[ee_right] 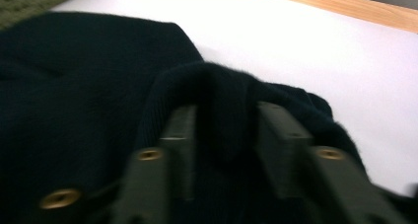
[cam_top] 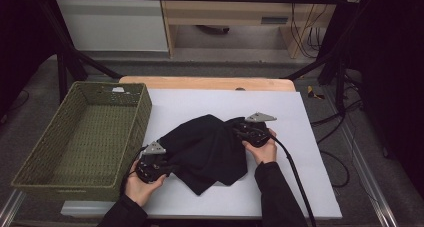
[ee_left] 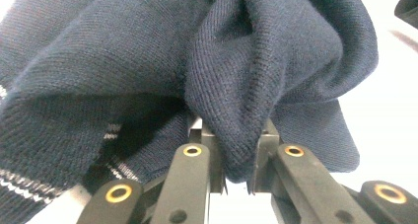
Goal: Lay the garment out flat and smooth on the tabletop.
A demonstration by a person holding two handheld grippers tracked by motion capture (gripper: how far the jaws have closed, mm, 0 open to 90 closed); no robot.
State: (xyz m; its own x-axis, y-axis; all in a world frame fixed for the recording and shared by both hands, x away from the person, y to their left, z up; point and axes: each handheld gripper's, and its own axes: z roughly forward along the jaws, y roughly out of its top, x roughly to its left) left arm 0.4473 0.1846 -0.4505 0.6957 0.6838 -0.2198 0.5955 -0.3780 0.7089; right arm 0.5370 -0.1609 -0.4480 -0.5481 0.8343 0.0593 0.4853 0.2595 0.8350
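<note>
A dark navy knit garment (cam_top: 210, 147) lies bunched in the middle of the white sheet (cam_top: 295, 187). My left gripper (cam_top: 171, 167) is at its lower left corner, and in the left gripper view (ee_left: 231, 152) the jaws are shut on a fold of the garment (ee_left: 148, 61), whose hem has thin white stripes. My right gripper (cam_top: 236, 130) rests on the garment's upper right part. In the blurred right gripper view (ee_right: 224, 130) the jaws stand apart, with a ridge of the garment (ee_right: 74, 86) between them.
A green woven basket (cam_top: 136, 129) stands at the left edge of the sheet, next to the garment; its corner (ee_right: 29, 2) appears in the right gripper view. The wooden table edge (cam_top: 210, 83) runs along the back. Bare white sheet lies to the right and front.
</note>
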